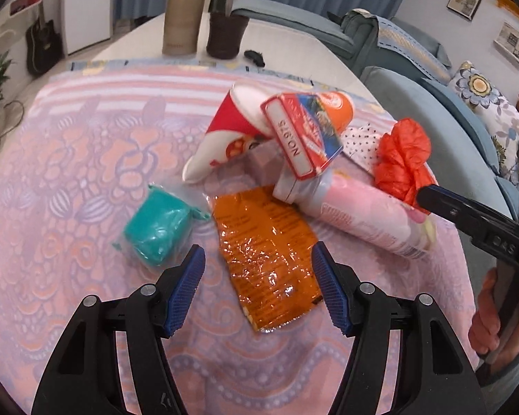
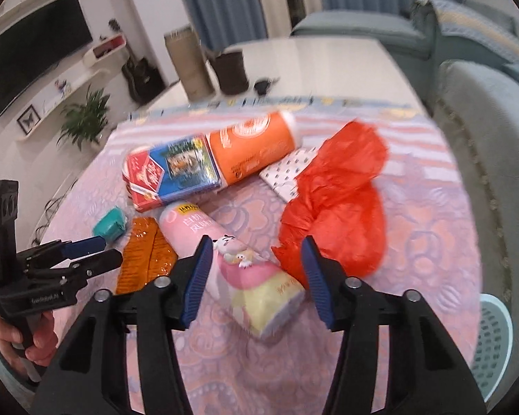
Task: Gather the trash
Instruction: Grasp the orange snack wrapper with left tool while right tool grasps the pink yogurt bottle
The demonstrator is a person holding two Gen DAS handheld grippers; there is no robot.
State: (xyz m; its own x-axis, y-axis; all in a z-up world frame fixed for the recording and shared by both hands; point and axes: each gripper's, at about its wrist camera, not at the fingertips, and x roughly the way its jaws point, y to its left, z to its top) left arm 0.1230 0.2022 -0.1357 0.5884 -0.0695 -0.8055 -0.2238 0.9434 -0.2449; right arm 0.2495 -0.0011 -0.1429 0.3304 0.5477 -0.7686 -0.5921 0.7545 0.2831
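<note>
Several pieces of trash lie on the patterned tablecloth [image 1: 69, 180], bunched toward its right edge: an orange foil wrapper [image 1: 266, 256], a teal packet [image 1: 155, 231] just left of it, a pink tube [image 2: 231, 259], a red plastic bag [image 2: 335, 200], and a red-and-blue box [image 1: 304, 135] leaning on a paper cup [image 1: 225, 131] and an orange can [image 2: 252, 148]. The left gripper [image 1: 257, 269] hovers low over the wrapper, fingers spread wide and empty, one on each side of it. The right gripper [image 2: 256, 273] is likewise open and empty, straddling the pink tube's near end, with the bag just beside its right finger. For a clean pick, I judge each should drop straight down and pinch across the narrow width, since thin foil may slip if caught only at its edge.
</note>
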